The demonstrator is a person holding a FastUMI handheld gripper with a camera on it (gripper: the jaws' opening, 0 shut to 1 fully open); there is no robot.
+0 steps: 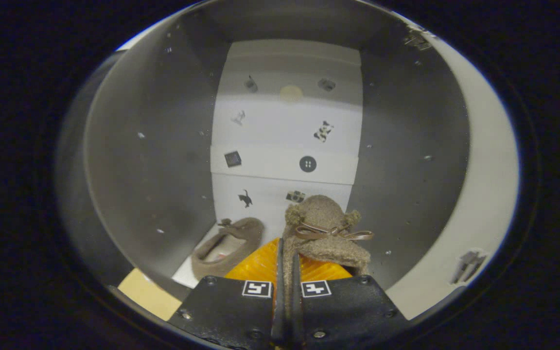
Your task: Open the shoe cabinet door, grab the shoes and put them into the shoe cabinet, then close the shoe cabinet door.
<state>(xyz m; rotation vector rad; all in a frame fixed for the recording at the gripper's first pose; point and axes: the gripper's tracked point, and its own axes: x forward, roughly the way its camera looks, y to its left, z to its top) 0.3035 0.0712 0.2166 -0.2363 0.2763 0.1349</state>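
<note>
In the gripper view, the gripper (287, 272) reaches into the open shoe cabinet (153, 160), its fingers (309, 262) pressed nearly together and pinching the edge of a fuzzy tan shoe (326, 228) with a ribbon bow (333, 232). This held shoe hangs just ahead of the fingers, inside the cabinet. A second matching shoe (229, 245) lies on the cabinet's white floor, left of the held one, near the left wall

The hand-held gripper (287, 272) pinched a fuzzy brown slipper (326, 233) inside the shoe cabinet (406, 146), just right of its mate (226, 248).
</note>
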